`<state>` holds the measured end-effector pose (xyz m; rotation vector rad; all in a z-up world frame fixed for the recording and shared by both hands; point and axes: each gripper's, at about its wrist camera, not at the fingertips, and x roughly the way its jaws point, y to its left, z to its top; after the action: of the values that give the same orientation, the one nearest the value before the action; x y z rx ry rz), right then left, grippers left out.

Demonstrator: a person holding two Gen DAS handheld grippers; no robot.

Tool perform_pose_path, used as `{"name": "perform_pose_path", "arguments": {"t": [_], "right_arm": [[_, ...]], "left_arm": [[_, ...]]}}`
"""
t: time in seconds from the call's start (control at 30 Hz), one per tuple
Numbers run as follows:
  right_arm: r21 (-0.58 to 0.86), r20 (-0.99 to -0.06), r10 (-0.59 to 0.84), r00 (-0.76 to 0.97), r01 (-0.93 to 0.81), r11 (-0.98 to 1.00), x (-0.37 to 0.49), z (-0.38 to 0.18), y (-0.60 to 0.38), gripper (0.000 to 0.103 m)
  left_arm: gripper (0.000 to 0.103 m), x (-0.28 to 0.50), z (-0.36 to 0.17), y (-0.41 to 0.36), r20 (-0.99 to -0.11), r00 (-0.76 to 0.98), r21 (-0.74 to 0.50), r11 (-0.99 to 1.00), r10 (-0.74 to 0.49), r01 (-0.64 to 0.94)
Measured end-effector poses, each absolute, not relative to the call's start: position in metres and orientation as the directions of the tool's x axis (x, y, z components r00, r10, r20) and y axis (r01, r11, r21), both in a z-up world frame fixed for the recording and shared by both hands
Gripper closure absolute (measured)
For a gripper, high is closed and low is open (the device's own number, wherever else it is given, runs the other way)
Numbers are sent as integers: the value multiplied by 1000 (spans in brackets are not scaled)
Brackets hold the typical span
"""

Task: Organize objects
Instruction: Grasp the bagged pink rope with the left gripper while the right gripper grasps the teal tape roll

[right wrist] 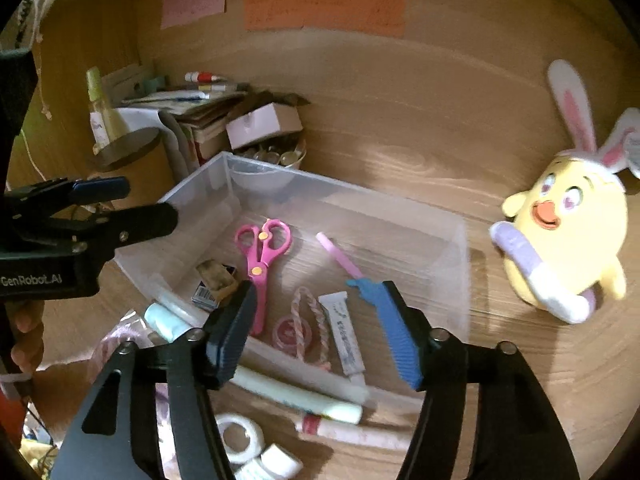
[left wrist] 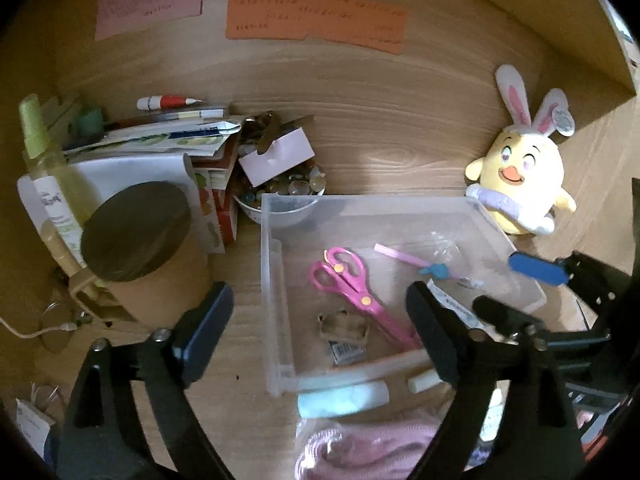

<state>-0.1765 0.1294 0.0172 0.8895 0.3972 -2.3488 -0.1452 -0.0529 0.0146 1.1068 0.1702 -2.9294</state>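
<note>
A clear plastic bin sits on the wooden desk. It holds pink scissors, a pink-and-blue pen, a white tube, a braided cord loop and a small dark box. My left gripper is open over the bin's near left corner. My right gripper is open and empty over the bin's near side; it also shows in the left wrist view.
A yellow bunny-eared plush stands right of the bin. A round tin, spray bottle, paper stack and bowl of glass beads crowd the left. Tubes, tape rolls and a pink bag lie in front.
</note>
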Motion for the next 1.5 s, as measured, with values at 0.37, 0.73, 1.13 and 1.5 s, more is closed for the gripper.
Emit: {"name": "perform_pose_path", "arguments": {"t": [0.37, 0.73, 1.13, 1.5], "right_arm": [[-121, -613, -360, -703, 533, -837, -132, 30, 198, 23], [-43, -675, -321, -665, 469, -882, -98, -12, 257, 23], [-22, -727, -309, -613, 470, -882, -81, -51, 266, 24], [14, -727, -337, -599, 478, -878, -83, -54, 271, 41]], "left_arm": [[2, -93, 14, -35, -674, -738, -38, -999, 29, -4], [2, -74, -48, -10, -770, -637, 7, -998, 35, -64], [14, -54, -72, -46, -804, -594, -89, -991, 12, 101], [17, -9, -49, -59, -805, -588, -4, -991, -78, 137]]}}
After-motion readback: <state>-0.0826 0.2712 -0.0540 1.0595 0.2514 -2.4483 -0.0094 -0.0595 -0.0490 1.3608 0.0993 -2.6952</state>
